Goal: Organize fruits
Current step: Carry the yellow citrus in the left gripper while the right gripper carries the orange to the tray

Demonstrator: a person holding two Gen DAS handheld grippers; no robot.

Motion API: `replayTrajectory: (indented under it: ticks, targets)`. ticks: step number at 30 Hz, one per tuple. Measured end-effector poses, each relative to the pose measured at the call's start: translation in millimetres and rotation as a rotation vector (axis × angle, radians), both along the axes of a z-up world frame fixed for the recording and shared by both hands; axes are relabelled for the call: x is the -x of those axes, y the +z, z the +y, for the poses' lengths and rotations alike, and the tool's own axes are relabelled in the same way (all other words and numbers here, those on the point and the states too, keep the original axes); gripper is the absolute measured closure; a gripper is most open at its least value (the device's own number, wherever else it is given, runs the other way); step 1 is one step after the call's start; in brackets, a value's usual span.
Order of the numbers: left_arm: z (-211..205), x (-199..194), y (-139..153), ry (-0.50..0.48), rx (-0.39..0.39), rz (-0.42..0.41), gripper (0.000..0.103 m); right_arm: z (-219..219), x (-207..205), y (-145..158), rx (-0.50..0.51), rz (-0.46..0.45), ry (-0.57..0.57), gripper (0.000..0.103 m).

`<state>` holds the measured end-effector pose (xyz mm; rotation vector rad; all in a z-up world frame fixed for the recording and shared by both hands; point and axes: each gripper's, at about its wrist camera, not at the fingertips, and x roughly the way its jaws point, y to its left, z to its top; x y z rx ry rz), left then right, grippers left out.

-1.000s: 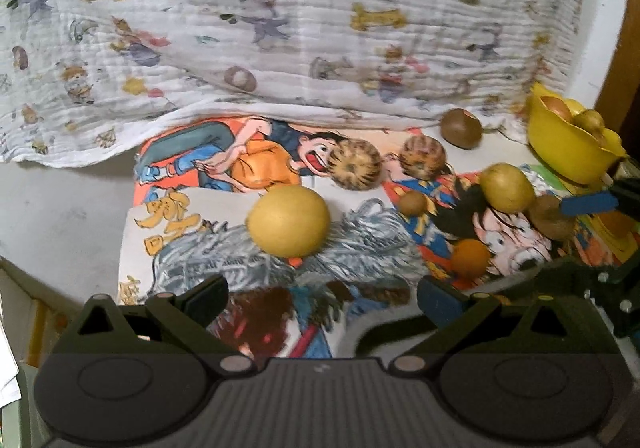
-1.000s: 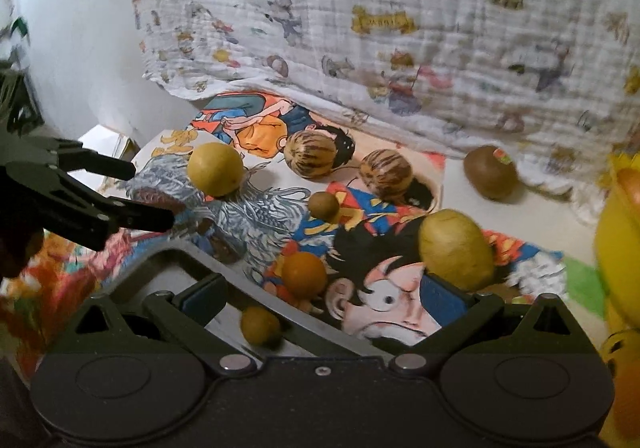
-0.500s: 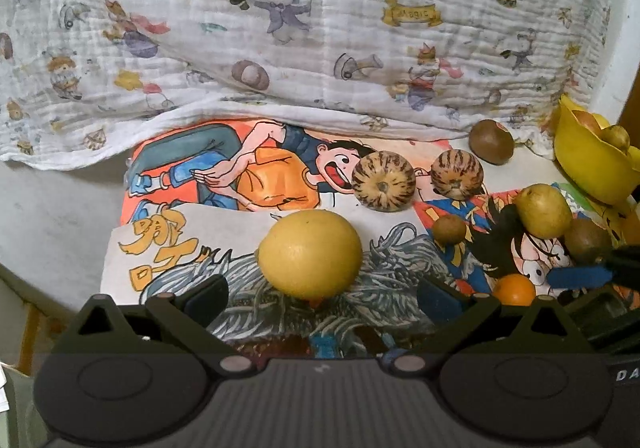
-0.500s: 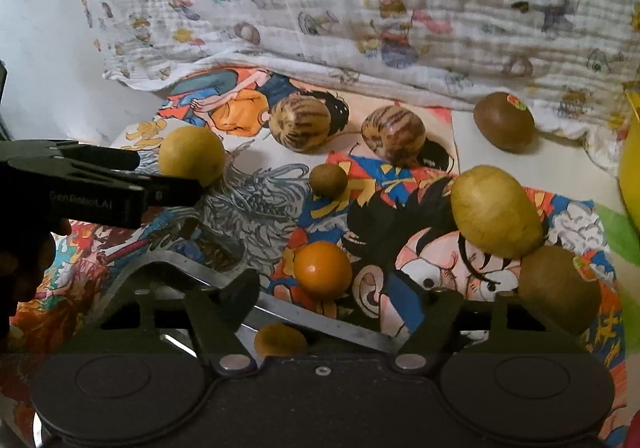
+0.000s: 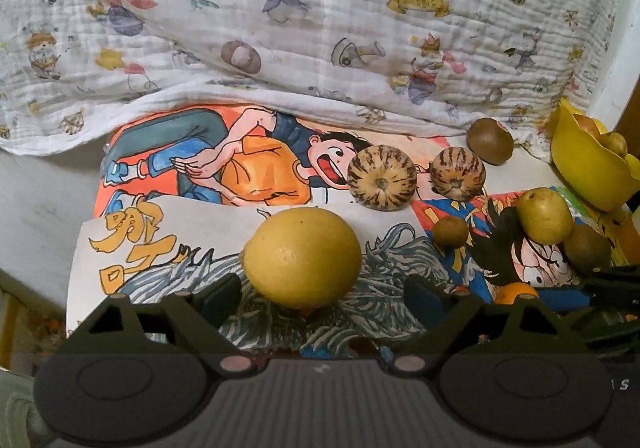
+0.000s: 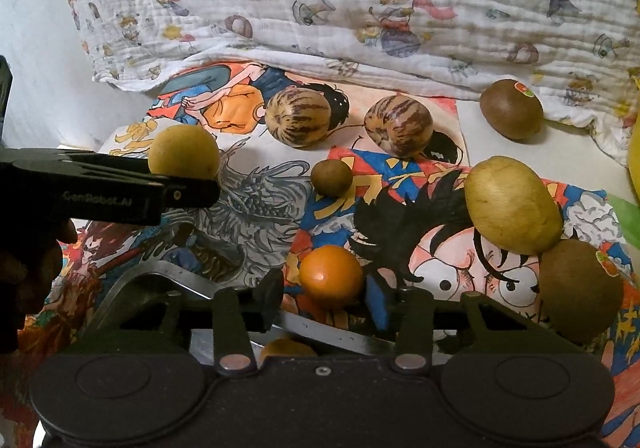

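Fingers of the left gripper [image 5: 320, 292] straddle the lemon [image 5: 302, 257], still wide but closing; low centre, right gripper [image 6: 322, 294] closes narrowly around the orange [image 6: 331, 275].

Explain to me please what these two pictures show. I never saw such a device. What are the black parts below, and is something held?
A person holds one two-finger gripper in each hand; each carries a camera looking along its fingers. The black parts are the grippers themselves. In the left view, the left gripper is closing around a yellow lemon, pads not yet touching. In the right view, the right gripper is closing around a small orange; whether it is gripped is unclear. On the cartoon cloth also lie two striped fruits, kiwis and a pear.
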<state>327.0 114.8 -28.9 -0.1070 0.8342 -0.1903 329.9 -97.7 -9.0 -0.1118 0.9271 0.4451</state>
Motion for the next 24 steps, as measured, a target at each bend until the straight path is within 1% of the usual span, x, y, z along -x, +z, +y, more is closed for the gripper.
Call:
replayTrajectory:
  ticks: [5, 12, 14, 18, 24]
  targets:
    - [2.0, -3.7, -1.0, 0.007, 0.015, -0.001, 0.020, 1.6, -0.2, -0.6, 0.010, -0.005, -0.005, 0.063]
    - [3.1, -6.7, -2.7, 0.019, 0.021, -0.002, 0.029, 3.0, -1.6, -1.5, 0.019, -0.013, -0.005, 0.065]
    - [2.8, -7.1, -3.3, 0.022, 0.012, 0.000, 0.032, 3.6, -2.0, -1.5, 0.021, -0.015, -0.005, 0.066]
    - [-0.7, -6.7, -3.9, 0.021, -0.034, -0.005, 0.038, 5.6, -3.3, -1.8, 0.024, -0.024, -0.008, 0.066]
    - [-4.1, -4.9, -3.2, 0.020, -0.061, -0.011, 0.039, 5.6, -4.1, -1.7, 0.022, -0.030, -0.009, 0.066]
